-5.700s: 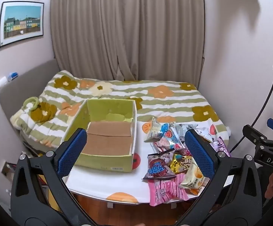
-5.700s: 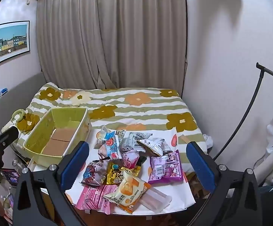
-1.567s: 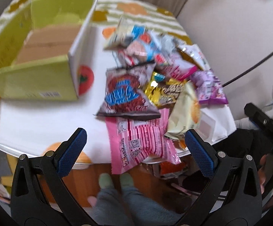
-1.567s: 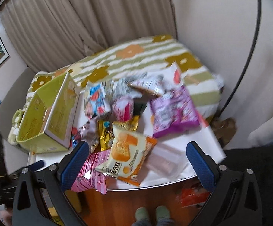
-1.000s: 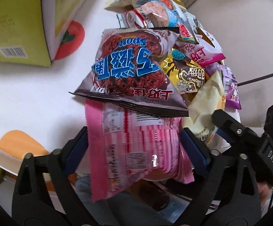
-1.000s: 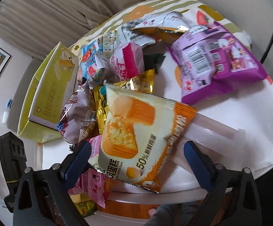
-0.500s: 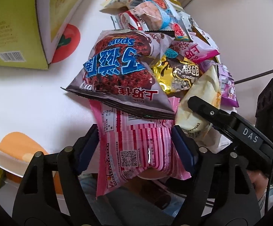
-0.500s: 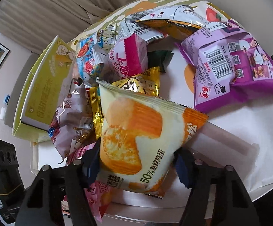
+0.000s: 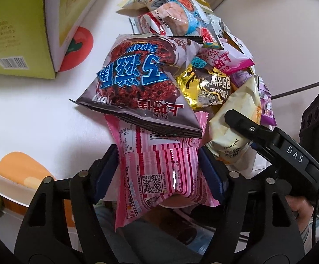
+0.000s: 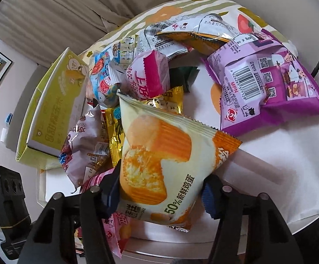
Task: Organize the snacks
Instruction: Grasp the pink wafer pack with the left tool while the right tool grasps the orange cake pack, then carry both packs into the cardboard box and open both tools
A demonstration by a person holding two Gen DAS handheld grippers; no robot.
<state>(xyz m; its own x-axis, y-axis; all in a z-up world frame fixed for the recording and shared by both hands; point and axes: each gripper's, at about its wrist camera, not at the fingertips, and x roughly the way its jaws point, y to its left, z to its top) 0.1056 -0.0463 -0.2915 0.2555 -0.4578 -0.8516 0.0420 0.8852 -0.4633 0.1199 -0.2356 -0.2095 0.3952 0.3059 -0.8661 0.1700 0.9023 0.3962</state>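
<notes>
I'm only starting. My left gripper [image 9: 158, 172] is closing its fingers on the pink packet [image 9: 159, 171] at the tabletop [image 9: 27, 110] edge; my right gripper [image 10: 160, 192] is closing on the cake packet [image 10: 159, 158]. Every other snack lies heaped beside the green box [image 9: 16, 28], whose inside I can't see.

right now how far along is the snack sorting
Nothing looks sorted yet: the snacks remain piled on the table beside the green box. In hand: the left gripper jaws are closing on the pink packet, the right gripper jaws on the cake packet. The whole pile is left.
</notes>
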